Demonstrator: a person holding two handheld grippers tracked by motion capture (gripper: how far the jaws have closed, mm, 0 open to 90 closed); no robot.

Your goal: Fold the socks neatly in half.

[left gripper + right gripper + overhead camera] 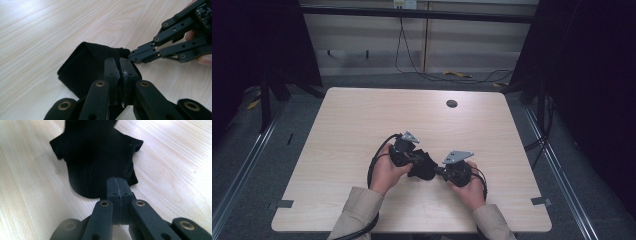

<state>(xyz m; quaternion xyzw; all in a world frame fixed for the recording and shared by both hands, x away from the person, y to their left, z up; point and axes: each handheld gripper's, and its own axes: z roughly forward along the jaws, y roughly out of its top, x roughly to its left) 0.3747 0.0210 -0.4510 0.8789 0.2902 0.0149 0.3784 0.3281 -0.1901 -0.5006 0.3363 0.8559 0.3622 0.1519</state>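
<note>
In the high view, a pale wooden desk fills the middle, with a small dark round hole toward 1 o'clock from its centre. A black piece of cloth lies crumpled at about 6 o'clock from the centre, near the person's edge. The left claw comes at it from 9 o'clock and the right claw from 3 o'clock, so the cloth sits between the two, touched by both. A left hand and a right hand in beige sleeves hold the tools, each with a grey three-cornered plate on top; a black cable loops off the left one toward 7 o'clock.

In the left gripper view, the left claw has its jaws pressed together with a fold of the cloth pinched between them. The cloth spreads on the desk toward 10 o'clock from the jaws. The right claw reaches in from 2 o'clock, its tips together on the cloth's edge just beside the left jaws.

In the right gripper view, the right claw is clamped tight, with the near hem of the cloth caught at its tips. The cloth lies flat and rumpled toward 12 o'clock, with the desk bare on both sides.
</note>
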